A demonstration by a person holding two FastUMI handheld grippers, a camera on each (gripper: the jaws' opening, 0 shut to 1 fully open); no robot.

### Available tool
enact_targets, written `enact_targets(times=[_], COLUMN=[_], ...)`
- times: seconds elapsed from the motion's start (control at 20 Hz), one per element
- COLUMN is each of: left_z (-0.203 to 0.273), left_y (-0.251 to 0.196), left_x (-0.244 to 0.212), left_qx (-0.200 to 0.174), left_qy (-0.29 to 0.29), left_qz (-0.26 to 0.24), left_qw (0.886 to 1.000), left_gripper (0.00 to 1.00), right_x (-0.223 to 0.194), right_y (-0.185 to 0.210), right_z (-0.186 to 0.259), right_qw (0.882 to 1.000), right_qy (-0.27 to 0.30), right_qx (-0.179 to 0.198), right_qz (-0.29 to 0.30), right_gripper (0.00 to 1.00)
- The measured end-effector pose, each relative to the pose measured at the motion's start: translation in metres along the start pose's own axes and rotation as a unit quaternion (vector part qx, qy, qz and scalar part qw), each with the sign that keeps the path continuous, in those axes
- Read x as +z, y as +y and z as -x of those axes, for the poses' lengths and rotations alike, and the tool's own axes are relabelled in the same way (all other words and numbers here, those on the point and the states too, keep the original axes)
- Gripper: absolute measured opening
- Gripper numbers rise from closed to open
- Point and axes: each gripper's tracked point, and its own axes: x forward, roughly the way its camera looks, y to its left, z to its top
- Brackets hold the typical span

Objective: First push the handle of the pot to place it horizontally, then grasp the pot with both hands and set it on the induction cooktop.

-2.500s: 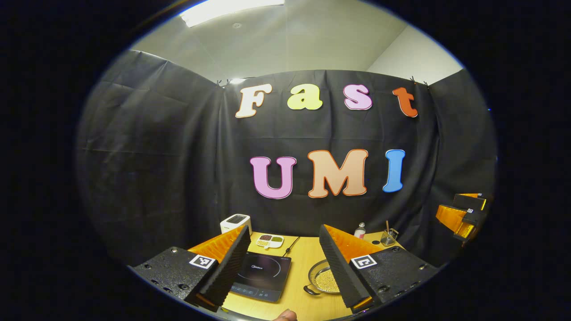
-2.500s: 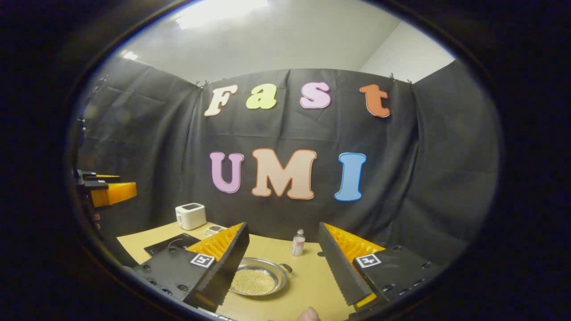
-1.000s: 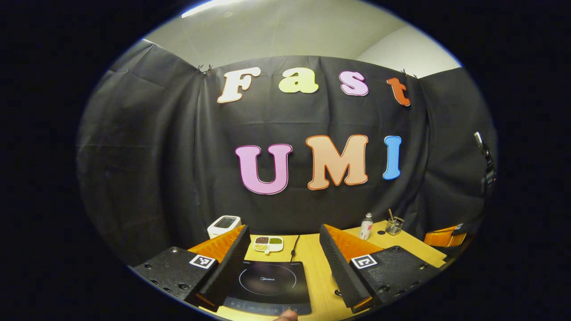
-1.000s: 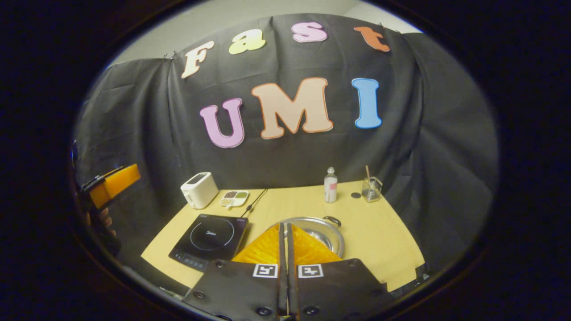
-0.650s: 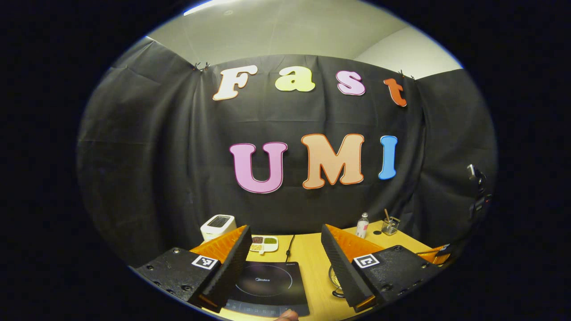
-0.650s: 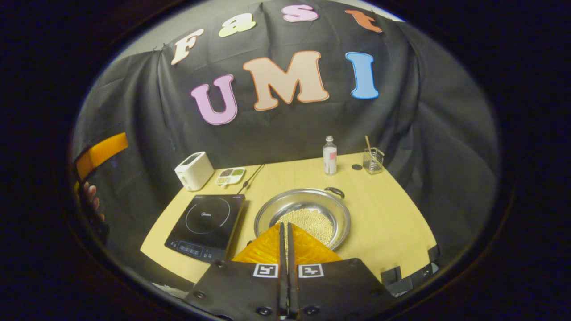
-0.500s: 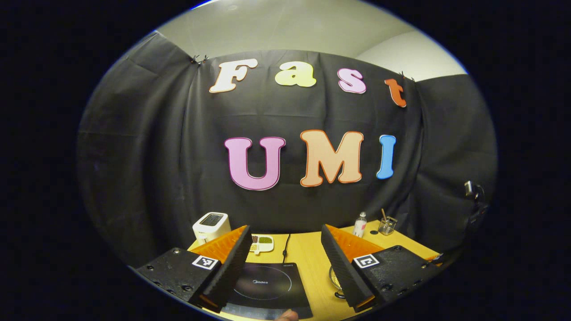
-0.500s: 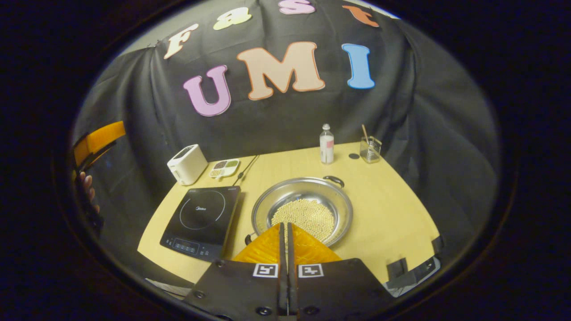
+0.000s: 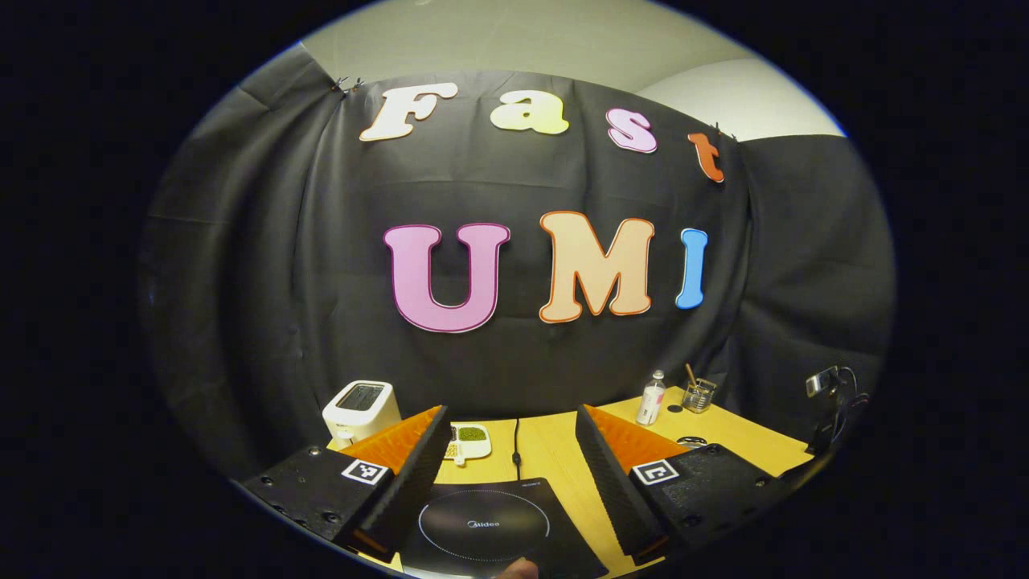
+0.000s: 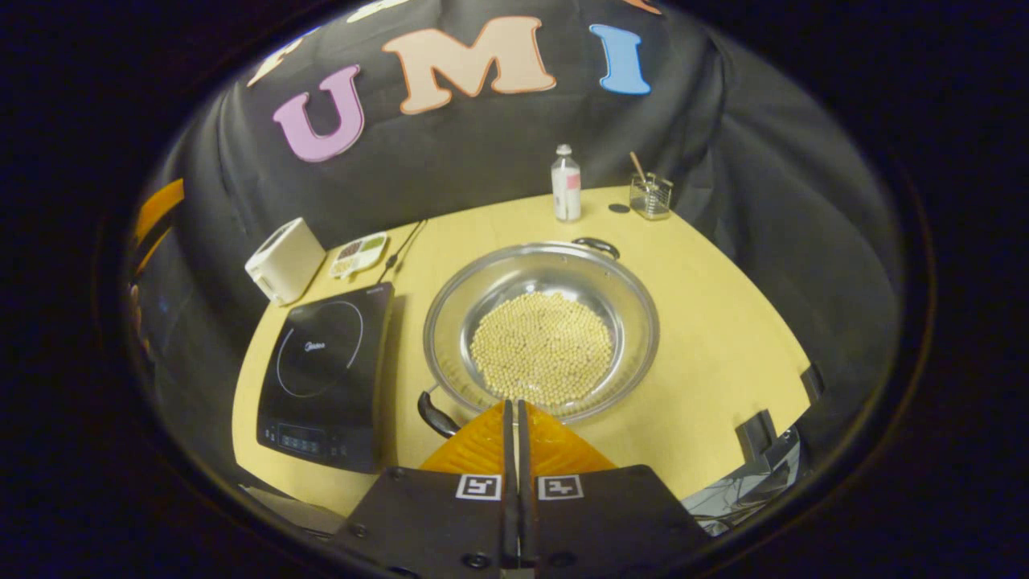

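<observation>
In the right gripper view, the wide, shallow stainless-steel pot [image 10: 540, 330] sits on the pale yellow wooden table [image 10: 707, 338], just to the right of the flat black induction cooktop [image 10: 325, 374] and apart from it. A layer of small pale beads [image 10: 541, 347] covers the pot's bottom. One dark loop handle [image 10: 596, 245] sits at the far rim and another dark handle [image 10: 434, 414] at the near left rim, so the pair lies on a slant rather than level across. The right gripper [image 10: 514, 412] hangs above the pot's near rim with its two fingers pressed together and nothing between them. Farther back stand a white toaster [image 10: 284, 260], a small divided dish of grains [image 10: 359, 252], a clear plastic bottle [image 10: 565, 184] and a glass jar with a stick in it [image 10: 649, 195]. In the left gripper view, the left gripper [image 9: 508, 462] is spread wide and empty above the cooktop [image 9: 486, 527], whose black cord [image 9: 516, 438] runs toward the back wall.
</observation>
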Motion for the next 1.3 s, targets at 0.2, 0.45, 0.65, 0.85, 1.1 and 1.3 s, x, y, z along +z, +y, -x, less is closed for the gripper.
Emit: enact_targets(times=[0.2, 0.45, 0.65, 0.85, 1.1, 1.3], left_z=[-0.012, -0.019, -0.021, -0.021, -0.022, -0.022], left_y=[-0.004, 0.007, 0.016, 0.019, 0.019, 0.019], left_x=[-0.014, -0.019, -0.022, -0.025, -0.028, -0.028], left_qx=[-0.020, -0.017, -0.010, -0.006, -0.008, -0.008], left_qy=[0.014, 0.019, 0.022, 0.026, 0.030, 0.029], left_qz=[-0.006, -0.004, -0.004, 0.001, 0.002, 0.001], left_qw=[1.000, 1.000, 1.000, 1.000, 1.000, 1.000], left_gripper=[0.95, 0.94, 0.94, 0.94, 0.94, 0.94], right_x=[-0.024, -0.052, -0.058, -0.059, -0.061, -0.052], right_y=[0.009, 0.009, 0.016, 0.024, 0.041, 0.064], right_z=[-0.020, -0.040, -0.058, -0.063, -0.069, -0.077], right_qw=[0.999, 0.997, 0.995, 0.994, 0.993, 0.991], right_qy=[0.036, 0.079, 0.094, 0.104, 0.111, 0.111], right_qx=[-0.006, -0.016, -0.017, -0.023, -0.020, -0.006], right_qz=[0.002, -0.003, -0.017, -0.024, -0.041, -0.071], right_gripper=[0.00, 0.00, 0.02, 0.00, 0.00, 0.02])
